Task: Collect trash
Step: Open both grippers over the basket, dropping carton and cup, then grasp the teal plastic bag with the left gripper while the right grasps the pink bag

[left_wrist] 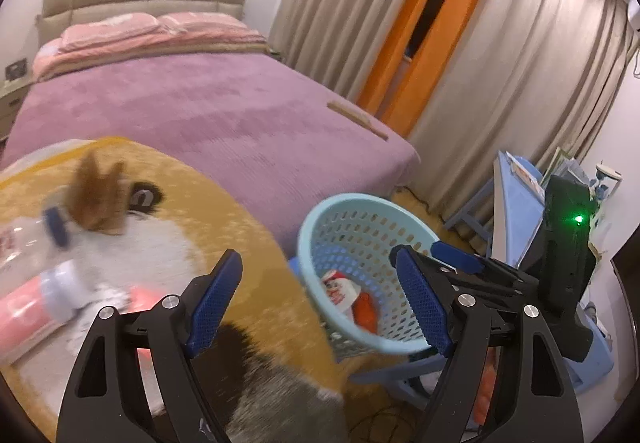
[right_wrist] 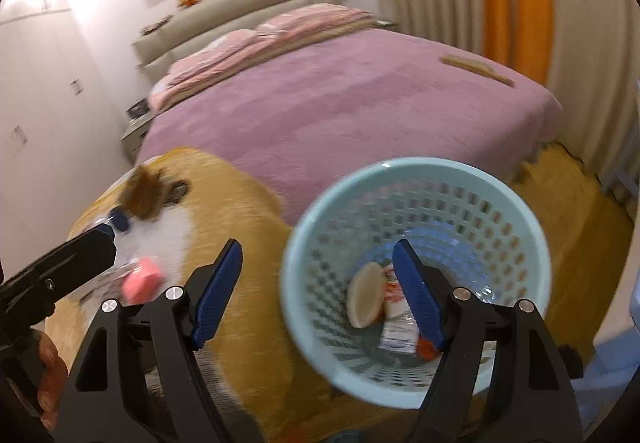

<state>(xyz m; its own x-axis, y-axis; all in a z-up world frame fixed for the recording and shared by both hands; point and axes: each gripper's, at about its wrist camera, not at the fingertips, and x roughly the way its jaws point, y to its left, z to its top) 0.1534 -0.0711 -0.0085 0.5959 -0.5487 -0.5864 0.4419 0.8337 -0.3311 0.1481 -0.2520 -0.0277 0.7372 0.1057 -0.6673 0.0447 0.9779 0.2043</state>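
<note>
A light blue perforated basket (left_wrist: pixel 360 239) (right_wrist: pixel 420 203) stands beside a round table with a yellow-and-white animal-print cover (left_wrist: pixel 224 203) (right_wrist: pixel 240 227); it holds wrappers and an orange piece (right_wrist: pixel 396 323). On the table lie a clear plastic bottle with a blue cap (left_wrist: pixel 28 239), a pink bottle (left_wrist: pixel 24 311) (right_wrist: pixel 142 281) and crumpled paper (left_wrist: pixel 108 297). My left gripper (left_wrist: pixel 320 303) is open and empty over the table's right edge. My right gripper (right_wrist: pixel 318 295) is open and empty above the basket's left rim; it also shows in the left wrist view (left_wrist: pixel 456 255).
A bed with a purple cover (left_wrist: pixel 200 107) (right_wrist: pixel 340 103) lies behind the table, with a flat wooden piece (left_wrist: pixel 356 119) near its far corner. Curtains (left_wrist: pixel 520 63) hang at right. Blue furniture (left_wrist: pixel 516 203) stands beside the basket.
</note>
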